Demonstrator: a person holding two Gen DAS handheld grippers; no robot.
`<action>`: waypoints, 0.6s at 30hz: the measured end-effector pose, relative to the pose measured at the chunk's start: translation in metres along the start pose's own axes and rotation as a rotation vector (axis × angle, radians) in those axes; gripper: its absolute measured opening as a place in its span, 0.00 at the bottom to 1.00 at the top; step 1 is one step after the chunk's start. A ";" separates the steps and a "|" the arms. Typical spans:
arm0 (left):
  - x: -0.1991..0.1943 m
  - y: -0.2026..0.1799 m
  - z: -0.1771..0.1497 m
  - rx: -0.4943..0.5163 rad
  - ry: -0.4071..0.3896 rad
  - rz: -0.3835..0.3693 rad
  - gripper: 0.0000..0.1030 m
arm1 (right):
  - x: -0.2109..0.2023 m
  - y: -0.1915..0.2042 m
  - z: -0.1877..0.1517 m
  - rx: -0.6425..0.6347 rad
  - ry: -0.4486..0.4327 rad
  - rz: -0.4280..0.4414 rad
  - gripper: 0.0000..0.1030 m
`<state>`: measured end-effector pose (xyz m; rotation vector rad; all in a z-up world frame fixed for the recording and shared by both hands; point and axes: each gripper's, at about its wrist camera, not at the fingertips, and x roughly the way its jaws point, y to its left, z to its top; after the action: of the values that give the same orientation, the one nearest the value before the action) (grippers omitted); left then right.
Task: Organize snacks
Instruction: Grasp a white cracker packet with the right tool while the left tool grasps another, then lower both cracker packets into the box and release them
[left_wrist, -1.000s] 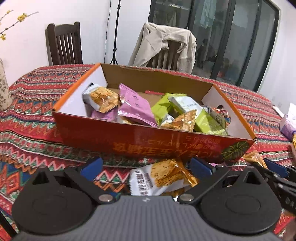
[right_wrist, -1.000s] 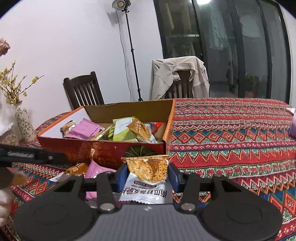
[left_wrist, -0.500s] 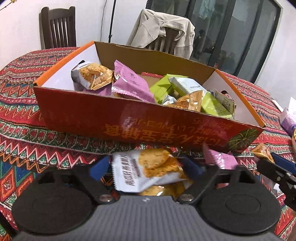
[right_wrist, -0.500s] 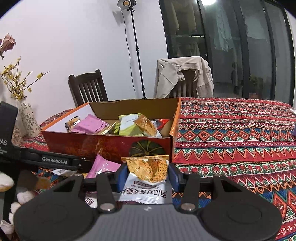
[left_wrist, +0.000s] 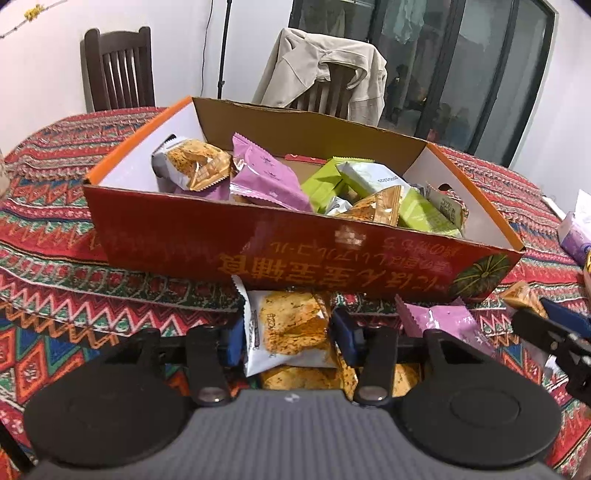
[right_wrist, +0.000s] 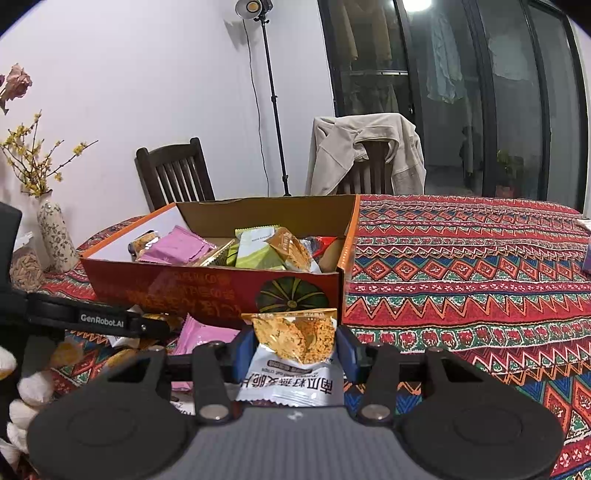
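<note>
An open red cardboard box (left_wrist: 280, 254) (right_wrist: 207, 288) holds several snack packets, pink, green and orange. My left gripper (left_wrist: 290, 334) is shut on a white and orange cracker packet (left_wrist: 288, 328), held just in front of the box's near wall. My right gripper (right_wrist: 293, 349) is shut on a similar cracker packet (right_wrist: 295, 347), in front of the box's right corner. A pink packet (left_wrist: 443, 321) (right_wrist: 199, 336) and more orange packets (left_wrist: 306, 380) lie on the tablecloth below. The left gripper's arm (right_wrist: 92, 317) shows at the left of the right wrist view.
A patterned red tablecloth (right_wrist: 461, 280) covers the table. A vase with yellow flowers (right_wrist: 55, 232) and a jar (right_wrist: 26, 266) stand at the left. Two chairs (right_wrist: 173, 177), one with a beige jacket (right_wrist: 365, 151), stand behind. A purple tissue pack (left_wrist: 574, 236) lies at right.
My left gripper has closed on the cracker packet and lifted it off the cloth toward the box. My right gripper has risen slightly, still holding its packet.
</note>
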<state>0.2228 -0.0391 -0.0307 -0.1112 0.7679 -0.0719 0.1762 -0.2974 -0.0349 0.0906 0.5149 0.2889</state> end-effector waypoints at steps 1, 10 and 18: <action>-0.002 -0.001 -0.001 0.007 -0.003 0.007 0.48 | -0.001 0.000 0.000 0.000 -0.003 0.001 0.45; -0.014 0.002 -0.004 0.016 -0.035 0.006 0.48 | -0.007 -0.001 -0.002 0.004 -0.036 0.024 0.45; -0.032 0.008 -0.004 0.016 -0.084 -0.010 0.48 | -0.003 0.000 -0.002 0.000 -0.026 0.024 0.45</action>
<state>0.1971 -0.0281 -0.0120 -0.1017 0.6831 -0.0824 0.1730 -0.2981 -0.0352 0.1008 0.4888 0.3105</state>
